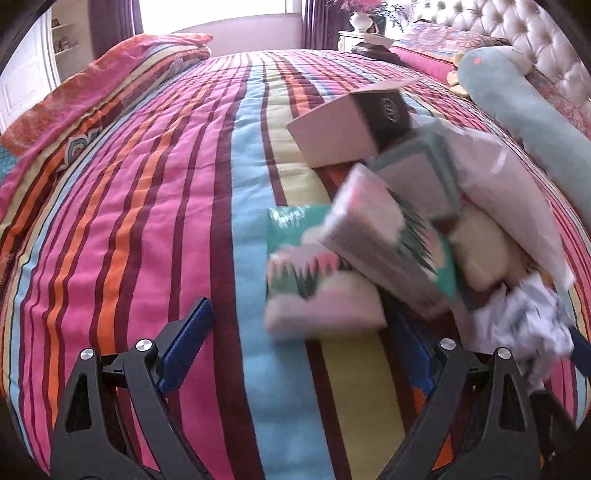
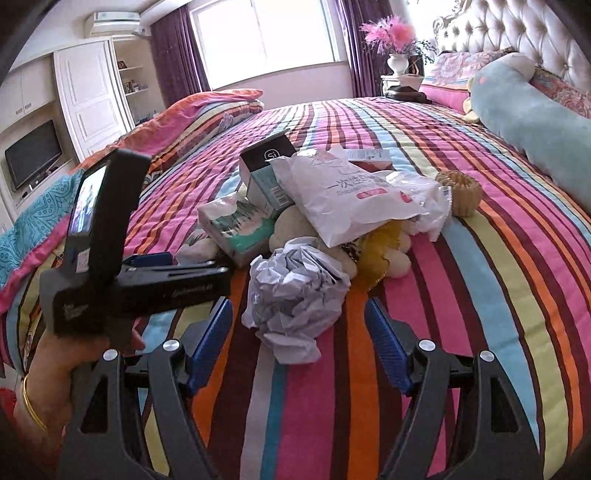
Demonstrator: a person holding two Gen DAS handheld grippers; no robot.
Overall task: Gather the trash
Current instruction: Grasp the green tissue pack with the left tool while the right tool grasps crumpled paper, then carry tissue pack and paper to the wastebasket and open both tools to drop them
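Striped bedding (image 2: 461,266) in pink, orange, blue and yellow fills both my views, and the trash sits heaped on it. Nearest to me, my right gripper (image 2: 299,321) has its blue pads spread with nothing pinched; the crumpled paper ball (image 2: 295,295) lies just ahead of the tips, in line with the gap. To its left, the left gripper (image 1: 306,332) also stands wide apart, empty, with a blurred tissue pack (image 1: 321,288) lying just beyond its tips. A hand (image 2: 51,365) grips its handle. Behind the paper I see a white plastic bag (image 2: 351,199) draped over a plush toy (image 2: 384,247), then a small carton (image 2: 269,158). Farther off, a long blue plush (image 2: 535,122) rests by the tufted headboard (image 2: 517,29).
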